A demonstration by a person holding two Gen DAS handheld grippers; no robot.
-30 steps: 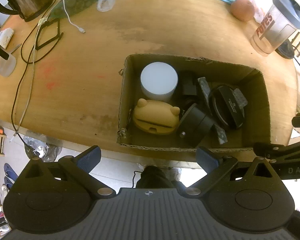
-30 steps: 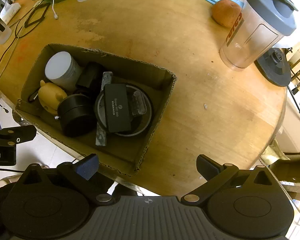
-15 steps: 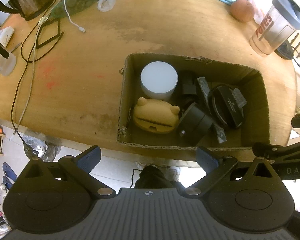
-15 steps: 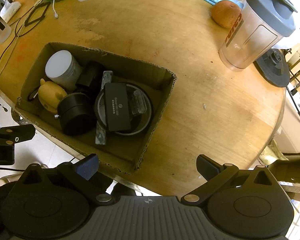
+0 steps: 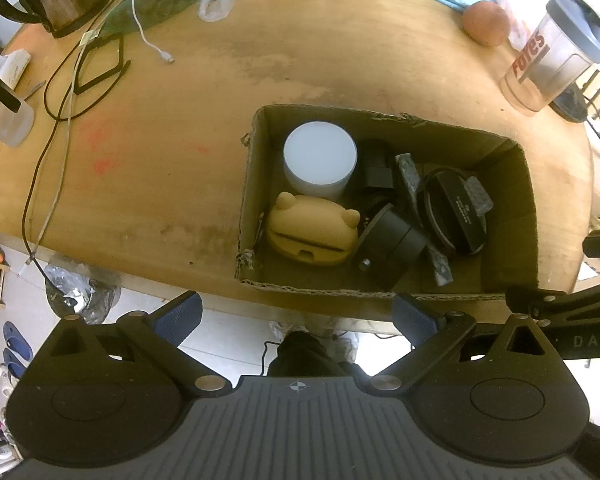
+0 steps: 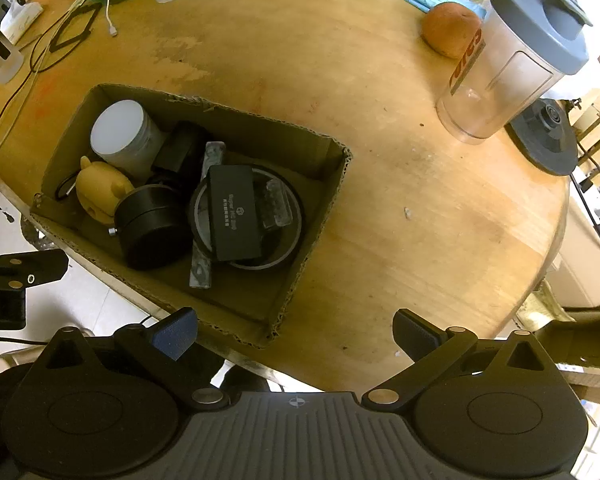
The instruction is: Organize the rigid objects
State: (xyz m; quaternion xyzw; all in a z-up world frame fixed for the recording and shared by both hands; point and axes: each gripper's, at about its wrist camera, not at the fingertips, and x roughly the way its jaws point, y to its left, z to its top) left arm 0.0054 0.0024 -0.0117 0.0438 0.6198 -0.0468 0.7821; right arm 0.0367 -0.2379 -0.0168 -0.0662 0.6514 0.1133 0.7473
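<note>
A cardboard box sits at the near edge of the round wooden worktop. Inside it lie a white cylindrical container, a yellow bear-shaped holder, a black cylinder and a flat black case resting on a round black dish. The left gripper and right gripper hover off the near edge, fingers spread and holding nothing. A shaker bottle stands at the far right edge.
</note>
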